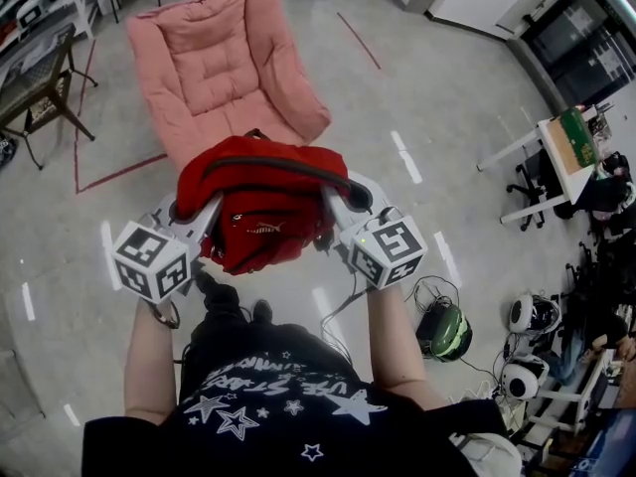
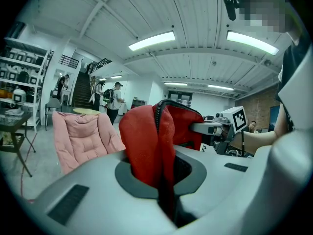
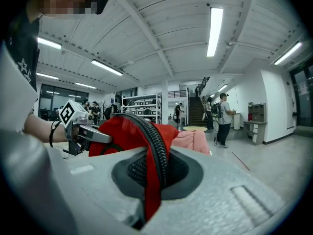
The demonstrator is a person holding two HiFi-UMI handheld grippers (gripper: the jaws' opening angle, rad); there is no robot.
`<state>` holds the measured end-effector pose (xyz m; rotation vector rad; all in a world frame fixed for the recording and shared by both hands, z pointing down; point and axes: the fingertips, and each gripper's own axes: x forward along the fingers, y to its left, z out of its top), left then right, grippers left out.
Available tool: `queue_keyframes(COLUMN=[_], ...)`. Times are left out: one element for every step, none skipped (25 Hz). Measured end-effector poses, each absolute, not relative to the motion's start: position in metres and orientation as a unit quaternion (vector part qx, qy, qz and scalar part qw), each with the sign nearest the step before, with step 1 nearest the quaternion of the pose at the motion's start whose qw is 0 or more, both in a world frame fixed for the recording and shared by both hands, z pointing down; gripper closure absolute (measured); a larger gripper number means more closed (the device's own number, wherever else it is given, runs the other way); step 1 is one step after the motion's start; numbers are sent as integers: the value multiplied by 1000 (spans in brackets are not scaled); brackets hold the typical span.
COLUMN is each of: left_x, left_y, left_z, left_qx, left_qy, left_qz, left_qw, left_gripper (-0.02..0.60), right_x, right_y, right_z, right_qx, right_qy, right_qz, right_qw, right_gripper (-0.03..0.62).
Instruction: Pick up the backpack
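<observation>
A red backpack (image 1: 260, 210) with a dark zipper hangs in the air between both grippers, in front of the person's body and clear of the pink chair. My left gripper (image 1: 189, 210) is shut on the bag's left edge; in the left gripper view red fabric (image 2: 149, 146) is pinched between the jaws. My right gripper (image 1: 350, 199) is shut on the right edge, where the red fabric and black zipper (image 3: 155, 153) run through the closed jaws. Each gripper shows in the other's view, the right gripper (image 2: 215, 129) and the left gripper (image 3: 90, 133).
A pink padded chair (image 1: 224, 63) stands just beyond the bag on the grey floor. A dark side table (image 1: 35, 92) is at far left. White desks and office chairs (image 1: 561, 162) and helmets (image 1: 532, 316) crowd the right. People stand near stairs (image 3: 222, 114).
</observation>
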<state>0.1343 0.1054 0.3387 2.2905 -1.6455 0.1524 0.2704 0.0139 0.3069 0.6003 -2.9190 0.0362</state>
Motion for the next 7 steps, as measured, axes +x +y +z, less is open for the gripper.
queue_keyframes(left_x=[133, 133, 131, 130, 127, 124, 121], left_y=[104, 103, 100, 97, 93, 90, 86], left_z=[337, 336, 334, 333, 333, 332, 332], left_qx=[802, 803, 804, 805, 805, 805, 804], left_qy=[-574, -572, -571, -571, -571, -571, -571], left_qz=[54, 55, 57, 58, 59, 60, 61], left_qw=[157, 155, 153, 152, 151, 151, 152], left_gripper=[560, 560, 560, 560, 560, 561, 561], right_x=[270, 269, 268, 267, 264, 262, 259], right_y=[13, 12, 10, 8, 4, 1, -3], right_z=[306, 305, 304, 303, 302, 302, 302], right_qx=[202, 203, 205, 207, 208, 209, 210], right_qy=[-976, -976, -976, -975, -975, -975, -975], right_qz=[13, 13, 14, 15, 15, 16, 17], right_qw=[79, 78, 76, 75, 74, 74, 74], right_gripper=[582, 582, 582, 582, 582, 582, 582])
